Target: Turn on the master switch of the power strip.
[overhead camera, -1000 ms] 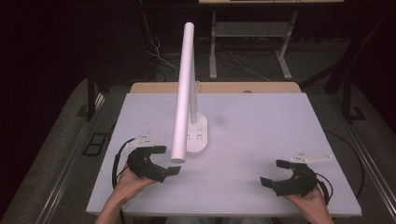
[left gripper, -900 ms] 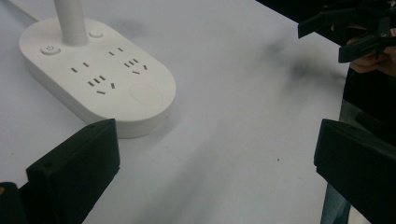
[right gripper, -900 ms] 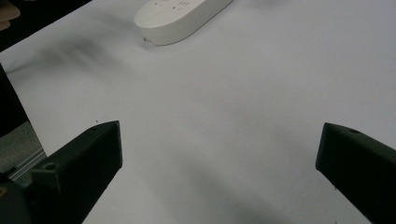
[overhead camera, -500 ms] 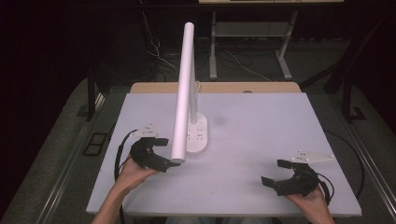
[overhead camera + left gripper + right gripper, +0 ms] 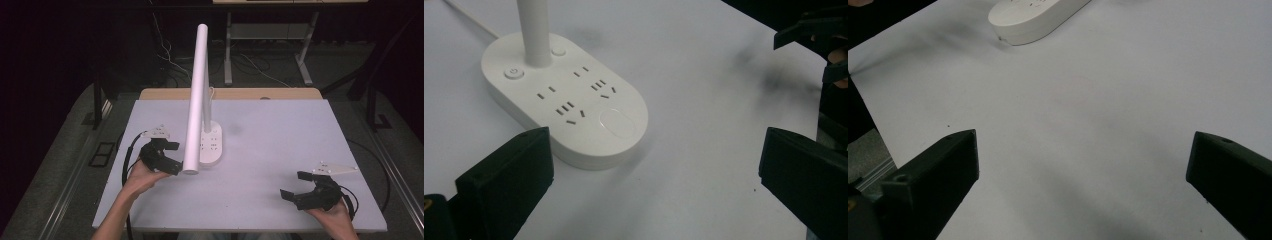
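A white desk lamp [image 5: 200, 95] stands a little left of the middle of the pale worktop [image 5: 280, 145]. Its base [image 5: 211, 145] is a flat oval with its long axis running front to back on the worktop, one rounded end toward the person and the other toward the far edge. The top of the base carries several sockets, a round power button [image 5: 513, 73] near the stem, and a larger oval pad [image 5: 616, 122] at the near end. A round white stem [image 5: 535, 30] rises upright from the far part of the base. The long tube-shaped lamp head [image 5: 196, 100] lies along the same front-to-back line in the high view, its near end reaching down over the front of the base.

The left hand-held gripper [image 5: 167, 155] sits just to the left of the lamp's near end, close beside the base but not touching it. Its jaws are spread wide, and in the left gripper view the near end of the base lies between and beyond them, nearer the left jaw.

The right hand-held gripper [image 5: 295, 186] rests well apart from the lamp, near the front right corner of the worktop. Its jaws are also spread wide, with bare worktop between them and the base [image 5: 1035, 17] far ahead.
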